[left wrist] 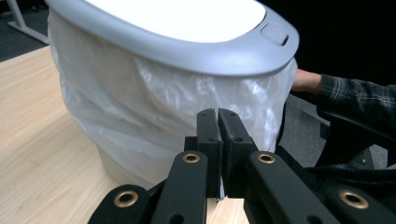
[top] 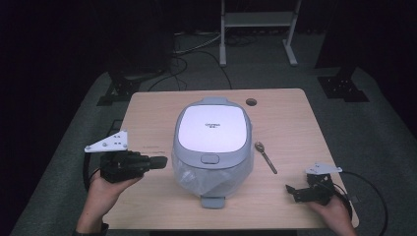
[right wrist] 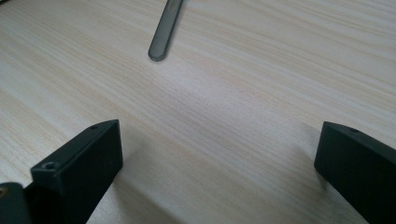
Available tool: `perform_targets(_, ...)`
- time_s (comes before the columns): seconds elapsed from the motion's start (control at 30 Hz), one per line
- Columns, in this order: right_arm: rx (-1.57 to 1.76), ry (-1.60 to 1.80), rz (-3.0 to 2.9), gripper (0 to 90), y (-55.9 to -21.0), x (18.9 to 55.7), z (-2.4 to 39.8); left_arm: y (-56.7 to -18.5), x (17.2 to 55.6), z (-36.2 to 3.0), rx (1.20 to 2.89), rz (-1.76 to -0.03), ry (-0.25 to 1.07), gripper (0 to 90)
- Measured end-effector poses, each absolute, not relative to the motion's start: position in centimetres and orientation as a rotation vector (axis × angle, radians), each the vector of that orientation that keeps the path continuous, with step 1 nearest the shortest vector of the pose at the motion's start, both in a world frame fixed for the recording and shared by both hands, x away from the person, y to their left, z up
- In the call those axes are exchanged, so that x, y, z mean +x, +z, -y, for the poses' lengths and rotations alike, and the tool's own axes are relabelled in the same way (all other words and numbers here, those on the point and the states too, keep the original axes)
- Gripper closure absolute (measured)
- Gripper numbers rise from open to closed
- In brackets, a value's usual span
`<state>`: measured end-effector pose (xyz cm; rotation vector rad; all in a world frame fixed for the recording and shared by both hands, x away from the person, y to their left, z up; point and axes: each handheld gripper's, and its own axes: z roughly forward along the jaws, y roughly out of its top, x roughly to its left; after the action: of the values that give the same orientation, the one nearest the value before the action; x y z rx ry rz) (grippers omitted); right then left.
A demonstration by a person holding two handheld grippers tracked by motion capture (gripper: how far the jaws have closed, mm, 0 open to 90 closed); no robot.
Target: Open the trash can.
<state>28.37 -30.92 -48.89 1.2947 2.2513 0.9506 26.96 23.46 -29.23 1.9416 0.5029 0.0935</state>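
Grey-and-white lidded bin w/ a clear plastic liner (top: pixel 212 147) sat mid-worktop; small dark print on its white lid, too tiny to read. Light wood worktop (top: pixel 290 123) had a round cable hole; grey carpet, dark room, white frame behind. Metal spoon (top: pixel 265 157) lay just right of the bin. Your left gripper (top: pixel 160 162) was level, jaws closed on nothing, tips near the liner. Your right gripper (top: pixel 291 191) rested low at the near right corner, jaws wide apart, empty.

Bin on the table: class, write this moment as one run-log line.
left tool: shut, empty, beside bin | right tool: open, over table | spoon: right of bin | bin lid: closed
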Motion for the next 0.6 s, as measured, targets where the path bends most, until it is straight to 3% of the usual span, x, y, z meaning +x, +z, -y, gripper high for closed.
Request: perform_targets(0.6,1.294,0.951,-2.251,0.0,-48.9,28.4,30.9,-26.6,26.7,-21.4,1.903,-0.399,0.07,88.0)
